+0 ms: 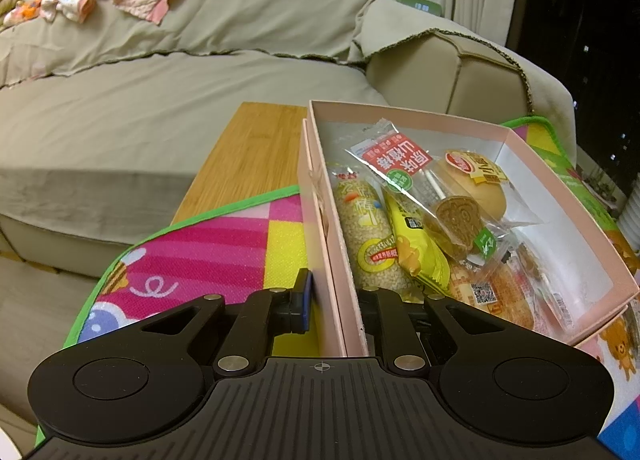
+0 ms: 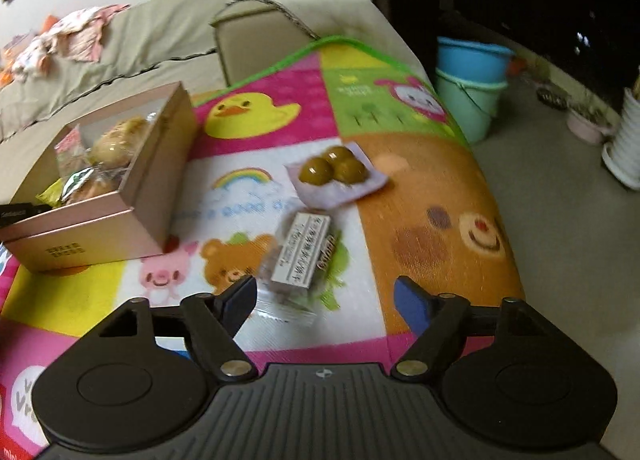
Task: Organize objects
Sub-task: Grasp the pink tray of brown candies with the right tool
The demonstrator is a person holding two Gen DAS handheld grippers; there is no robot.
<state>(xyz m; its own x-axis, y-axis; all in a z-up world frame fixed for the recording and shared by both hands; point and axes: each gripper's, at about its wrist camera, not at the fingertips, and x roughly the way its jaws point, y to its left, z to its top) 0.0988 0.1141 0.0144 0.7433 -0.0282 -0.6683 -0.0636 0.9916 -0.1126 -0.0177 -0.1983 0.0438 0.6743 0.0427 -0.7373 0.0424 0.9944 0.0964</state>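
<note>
A pink cardboard box (image 1: 560, 195) holds several wrapped snacks: a sesame bar (image 1: 370, 227), a yellow packet (image 1: 412, 244), a red-labelled lollipop pack (image 1: 404, 167) and a bun (image 1: 476, 187). My left gripper (image 1: 336, 300) is shut on the box's left wall (image 1: 320, 211), one finger outside and one inside. In the right wrist view the box (image 2: 132, 195) stands at the left of the mat. My right gripper (image 2: 324, 300) is open and empty just above a clear-wrapped snack with a white label (image 2: 300, 256). A pack of three brown balls (image 2: 336, 171) lies beyond it.
A colourful cartoon play mat (image 2: 420, 179) covers the table; bare wood (image 1: 248, 155) shows at its far end. A beige sofa (image 1: 160, 99) with clothes on it stands behind. Blue and green buckets (image 2: 472, 79) and white pots (image 2: 624, 139) stand on the floor at right.
</note>
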